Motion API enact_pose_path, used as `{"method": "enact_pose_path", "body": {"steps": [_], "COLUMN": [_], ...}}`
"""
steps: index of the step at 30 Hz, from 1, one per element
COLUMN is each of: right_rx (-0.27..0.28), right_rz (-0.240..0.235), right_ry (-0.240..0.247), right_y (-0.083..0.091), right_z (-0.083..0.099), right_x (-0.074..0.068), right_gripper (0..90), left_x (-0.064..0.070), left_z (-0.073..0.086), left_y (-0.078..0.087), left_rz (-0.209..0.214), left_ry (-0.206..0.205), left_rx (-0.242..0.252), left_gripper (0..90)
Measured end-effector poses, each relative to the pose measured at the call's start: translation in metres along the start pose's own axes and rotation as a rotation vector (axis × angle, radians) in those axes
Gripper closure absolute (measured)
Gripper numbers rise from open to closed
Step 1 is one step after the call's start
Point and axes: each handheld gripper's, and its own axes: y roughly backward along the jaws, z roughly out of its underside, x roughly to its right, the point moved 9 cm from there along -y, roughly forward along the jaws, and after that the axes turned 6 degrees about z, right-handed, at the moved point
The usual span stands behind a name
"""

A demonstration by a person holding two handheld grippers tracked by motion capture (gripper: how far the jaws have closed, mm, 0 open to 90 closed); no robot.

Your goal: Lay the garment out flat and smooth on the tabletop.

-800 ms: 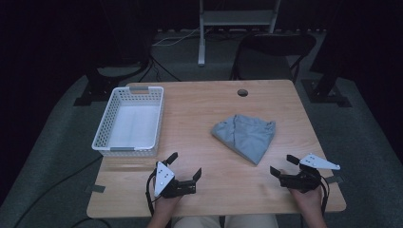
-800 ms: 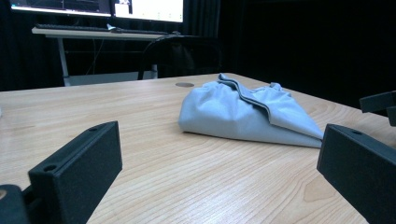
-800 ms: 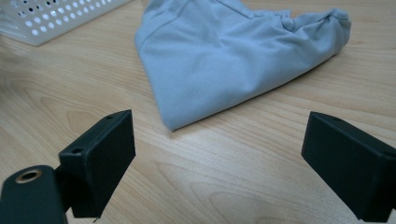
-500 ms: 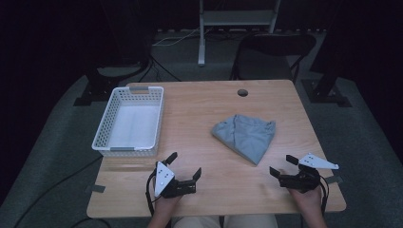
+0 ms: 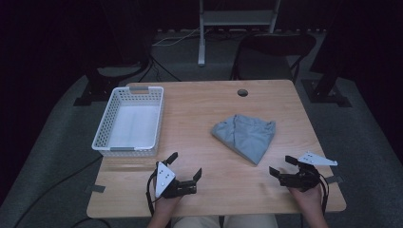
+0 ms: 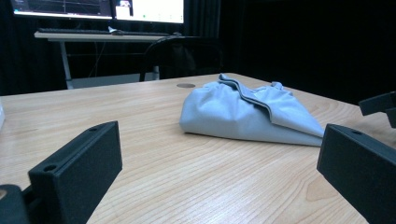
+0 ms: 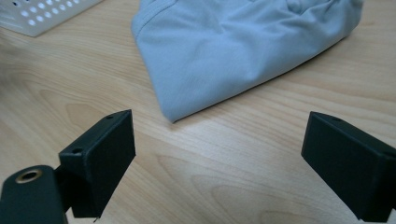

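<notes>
Our right gripper (image 5: 284,167), jaws apart like the left gripper's (image 5: 184,167), sits nearest the cloth (image 5: 247,136), whose tip points toward the table's (image 5: 190,102) near edge

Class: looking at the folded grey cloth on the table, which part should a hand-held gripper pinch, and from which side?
Probably the pointed near corner of the folded grey cloth, approached from the person's side by the right hand-held gripper: it lies flat, thin and closest.

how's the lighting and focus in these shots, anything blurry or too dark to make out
High view: the table is evenly lit, but the room around it falls into near black. Left gripper view: the folded grey cloth is sharp, the near jaws soft, the background dark apart from bright screens. Right gripper view: the left edge smears, and the white basket corner is soft.
</notes>
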Motion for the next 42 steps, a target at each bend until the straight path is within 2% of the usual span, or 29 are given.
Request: {"method": "enact_pose_path", "body": {"steps": [3,8,11,13,17,23,29,34,42], "right_rx": [-0.011,-0.021,-0.017,-0.011,0.007,0.073,0.121,0.137,0.138], "right_rz": [-0.018,-0.015,-0.025,-0.024,-0.022,-0.035,-0.039,-0.037,-0.025], "right_ry": [-0.018,-0.024,-0.033,-0.037,-0.025,-0.012,0.01,0.027,0.005], "right_y": [0.0,0.0,0.001,0.003,0.009,0.022,0.024,0.02,0.004], "right_z": [0.001,0.001,0.0,-0.003,-0.011,-0.039,-0.07,-0.093,-0.12], "right_x": [0.0,0.0,-0.001,-0.001,-0.002,-0.007,-0.012,-0.016,-0.014], "right_gripper": [9.4,9.4,9.3,9.3,9.4,9.4,9.4,9.4,9.5], "left_x": [0.001,0.001,0.002,0.004,0.005,0.004,0.004,0.005,0.004], "left_z": [0.0,0.0,0.0,0.0,0.0,0.0,0.0,0.0,0.0], "left_y": [0.0,0.0,0.0,0.0,0.0,0.0,0.0,0.0,0.0], "left_rz": [0.008,0.006,0.016,0.043,0.034,0.03,0.028,0.035,0.031], "left_ry": [-0.004,-0.002,-0.004,0.0,-0.011,-0.013,-0.011,-0.01,-0.007], "left_rx": [0.002,0.005,0.005,0.004,0.007,0.004,0.005,0.003,0.004], "left_gripper": [1.0,1.0,1.0,1.0,1.0,1.0,1.0,1.0,1.0]}}
